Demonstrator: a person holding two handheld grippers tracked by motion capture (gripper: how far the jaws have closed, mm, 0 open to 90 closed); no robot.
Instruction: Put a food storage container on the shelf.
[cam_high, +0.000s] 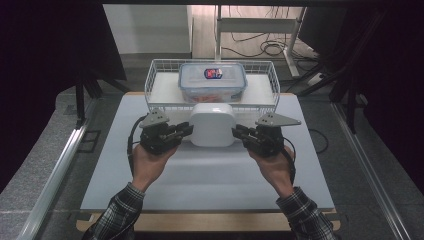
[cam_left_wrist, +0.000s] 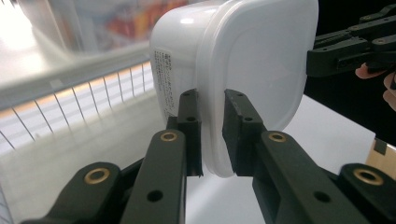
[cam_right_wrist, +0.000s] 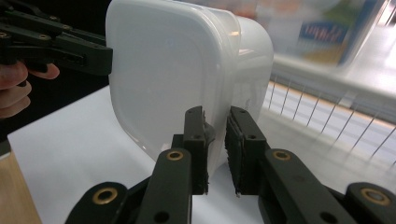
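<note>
High view showed the left gripper (cam_high: 186, 131) at nine o'clock and the right gripper (cam_high: 238, 132) at three o'clock of a white lidded tub (cam_high: 212, 124), each pinching its rim. At twelve o'clock beyond stood a wire basket (cam_high: 161, 67) holding a clear lidded box (cam_high: 212, 81).

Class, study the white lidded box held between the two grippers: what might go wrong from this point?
1. Both the left gripper and right gripper pinch just the thin lid rim of the white box, so it may slip or the lid may pop off.
2. The wire basket sits right behind, already holding a clear container; the box may catch its rim or knock the container.
</note>
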